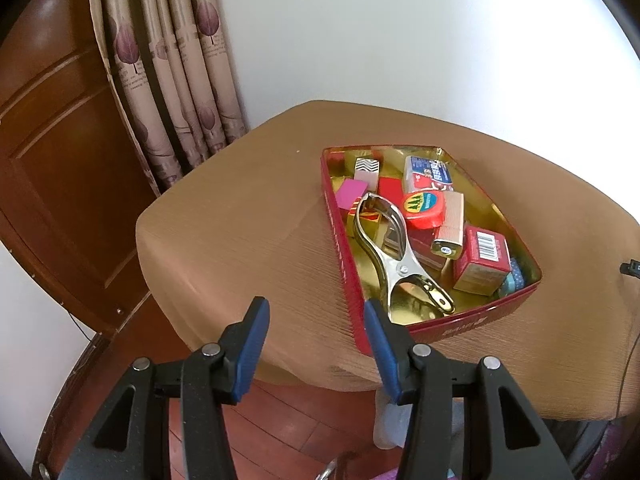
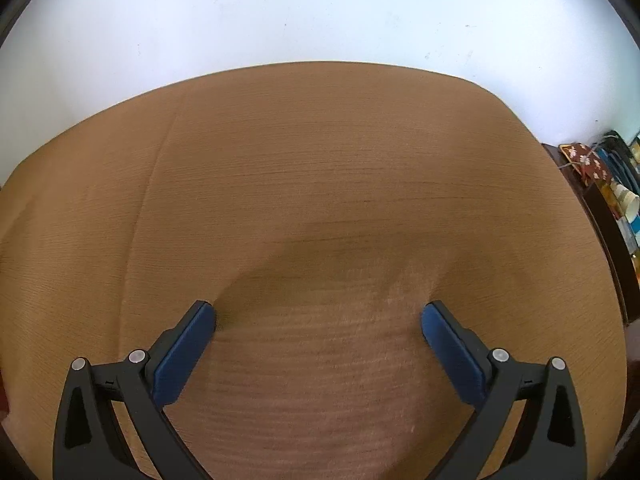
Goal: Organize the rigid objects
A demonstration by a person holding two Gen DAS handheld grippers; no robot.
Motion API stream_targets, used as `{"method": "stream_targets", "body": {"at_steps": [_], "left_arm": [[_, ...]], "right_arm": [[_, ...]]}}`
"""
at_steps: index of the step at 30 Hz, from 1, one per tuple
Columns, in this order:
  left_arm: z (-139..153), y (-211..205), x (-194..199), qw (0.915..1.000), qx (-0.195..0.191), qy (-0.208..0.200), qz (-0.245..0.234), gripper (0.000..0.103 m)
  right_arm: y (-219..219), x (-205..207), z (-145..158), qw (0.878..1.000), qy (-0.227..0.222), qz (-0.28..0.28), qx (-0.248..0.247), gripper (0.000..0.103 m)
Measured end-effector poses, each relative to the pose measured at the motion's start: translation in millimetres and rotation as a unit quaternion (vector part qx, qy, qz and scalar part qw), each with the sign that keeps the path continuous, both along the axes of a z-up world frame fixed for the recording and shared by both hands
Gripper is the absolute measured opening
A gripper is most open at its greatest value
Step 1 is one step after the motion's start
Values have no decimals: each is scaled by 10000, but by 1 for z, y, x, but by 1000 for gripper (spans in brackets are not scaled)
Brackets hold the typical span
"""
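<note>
Left gripper (image 1: 316, 316) hangs over the near edge of the table (image 1: 240, 232) with its jaws spread and nothing between them; its right finger (image 1: 380, 340) sits just in front of the near left corner of the red tin (image 1: 340, 248), can't tell if it touches. Tin is on the right half of the table and it's packed; a shiny metal clamp (image 1: 392, 256) lies diagonally along its left side, with a pink block (image 1: 350, 194), a round red tape (image 1: 424, 208), a ribbed lighter (image 1: 450, 224), a white-blue pack (image 1: 428, 174) and a red box (image 1: 482, 260) all crammed beside it. Right gripper (image 2: 318, 314) is also spread wide, holding nothing, low over bare brown cloth (image 2: 320, 160); curtain (image 1: 168, 80) and door (image 1: 60, 160) at far left.
</note>
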State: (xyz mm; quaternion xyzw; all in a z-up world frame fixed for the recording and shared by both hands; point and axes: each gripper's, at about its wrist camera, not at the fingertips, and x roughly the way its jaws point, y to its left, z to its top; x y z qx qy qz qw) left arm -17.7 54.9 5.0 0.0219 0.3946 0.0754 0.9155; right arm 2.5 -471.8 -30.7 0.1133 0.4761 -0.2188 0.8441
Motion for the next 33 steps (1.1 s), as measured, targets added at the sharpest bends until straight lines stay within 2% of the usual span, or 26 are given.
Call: {"method": "stream_targets", "body": {"at_steps": [3,6,8,9,11,13,16,19,21,24,27,33], "left_arm": [[2,-3,-3,10000,28,-67,-26,50],[4,-4,-5,10000,2,-85,-40,50],[4,-6,-7,9999,-53,-90,-64,50],[5,-6,-9,9999,-73,-97,-57,50],[7,-7,-13,9997,-185,-126,-88,50],[12,-8,-19,9993,-291,-202,-116,50],[27,-10,-31,9983,-342,-443,-178,50],[41,-10,-43,9963,-274,-789,-208,51],[50,-12,-52,9942,-92,-1042,-250,51],[58,-10,-60,9908,-52,-1336,-220,58],[60,-6,-63,9897,-239,-1381,-297,58],[60,-1,-61,9911,-300,-1265,-289,59]], "right_arm": [[31,-13,14,9988,-380,288,109,103],[87,-33,46,9910,-1040,823,172,103],[143,-53,83,9756,-1704,1381,-19,103],[161,-59,94,9696,-1900,1538,-120,103],[219,-79,127,9470,-2462,2035,-341,103],[259,-88,147,9308,-2722,2431,-182,103],[302,-94,165,9151,-2898,2804,92,103],[331,-93,166,9175,-2915,2703,-122,103],[349,-92,162,9207,-2784,2713,-354,103],[359,-101,155,9166,-2815,2826,-269,103],[376,-108,152,9188,-2812,2715,-548,103],[378,-120,160,9095,-3033,2766,-653,103]]}}
